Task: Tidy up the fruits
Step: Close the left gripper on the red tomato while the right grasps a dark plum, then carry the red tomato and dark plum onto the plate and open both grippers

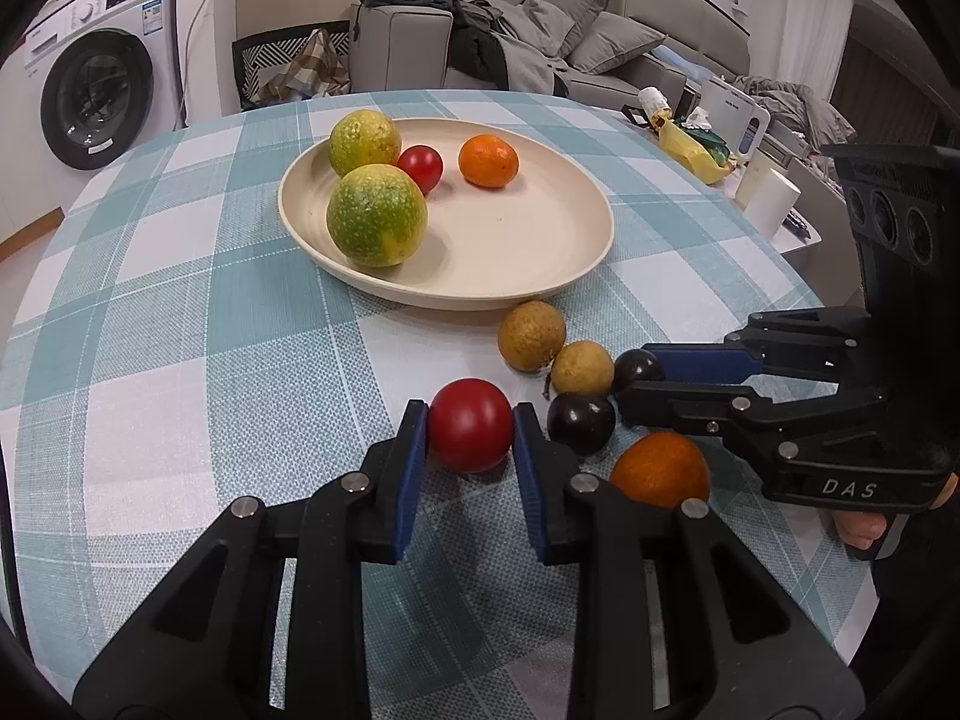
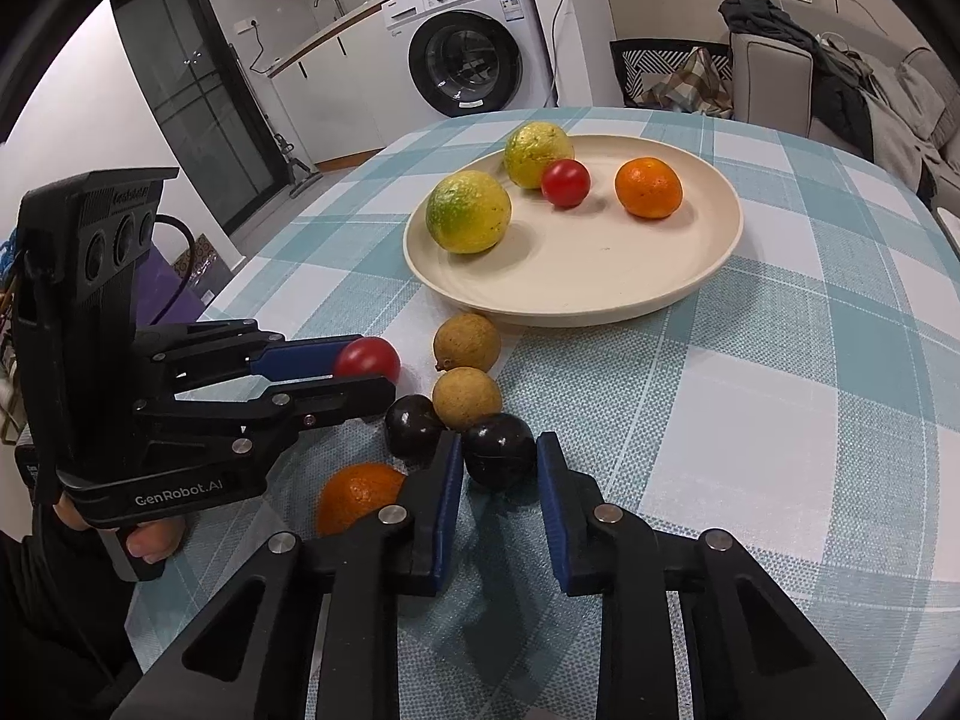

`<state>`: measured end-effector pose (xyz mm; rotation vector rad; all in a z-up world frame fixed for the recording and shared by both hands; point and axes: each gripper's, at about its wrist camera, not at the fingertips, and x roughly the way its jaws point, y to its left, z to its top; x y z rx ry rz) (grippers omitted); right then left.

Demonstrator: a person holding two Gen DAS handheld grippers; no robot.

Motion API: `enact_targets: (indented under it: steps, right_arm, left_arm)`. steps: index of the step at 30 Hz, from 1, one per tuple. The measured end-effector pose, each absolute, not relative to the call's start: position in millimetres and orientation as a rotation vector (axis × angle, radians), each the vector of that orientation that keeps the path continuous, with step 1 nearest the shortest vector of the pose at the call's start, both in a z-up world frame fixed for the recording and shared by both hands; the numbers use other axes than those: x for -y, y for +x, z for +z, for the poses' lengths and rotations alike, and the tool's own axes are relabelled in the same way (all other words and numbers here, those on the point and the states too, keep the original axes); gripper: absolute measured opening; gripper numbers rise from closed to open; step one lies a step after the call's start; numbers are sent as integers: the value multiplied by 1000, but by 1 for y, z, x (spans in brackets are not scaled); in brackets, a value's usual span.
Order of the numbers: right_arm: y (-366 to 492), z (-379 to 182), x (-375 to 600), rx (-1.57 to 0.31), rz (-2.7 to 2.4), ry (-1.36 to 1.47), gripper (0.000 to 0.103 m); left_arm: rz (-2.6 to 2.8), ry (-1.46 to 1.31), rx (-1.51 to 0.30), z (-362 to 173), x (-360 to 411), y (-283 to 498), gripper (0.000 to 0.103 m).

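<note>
— while my left gripper (image 1: pixel 471 420) pinches the round red tomato (image 1: pixel 471 425) on the checked tablecloth (image 1: pixel 180 312), what's the right one doing?

— my right gripper (image 2: pixel 500 456) has jaws set narrow around a dark purple plum (image 2: pixel 499 450), one pad touching, near the cream round plate's (image 2: pixel 600 294) front rim.
</note>
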<state>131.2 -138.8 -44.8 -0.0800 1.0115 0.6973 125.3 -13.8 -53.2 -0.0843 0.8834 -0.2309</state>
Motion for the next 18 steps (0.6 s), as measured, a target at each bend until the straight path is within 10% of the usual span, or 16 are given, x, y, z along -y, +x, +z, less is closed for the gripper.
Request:
enact_targets:
  steps: [18]
  right_arm:
    - [132,-34,144,-955,652,-84,25]
  left_arm:
    - [-228,-109,-815,-41,8,119,25]
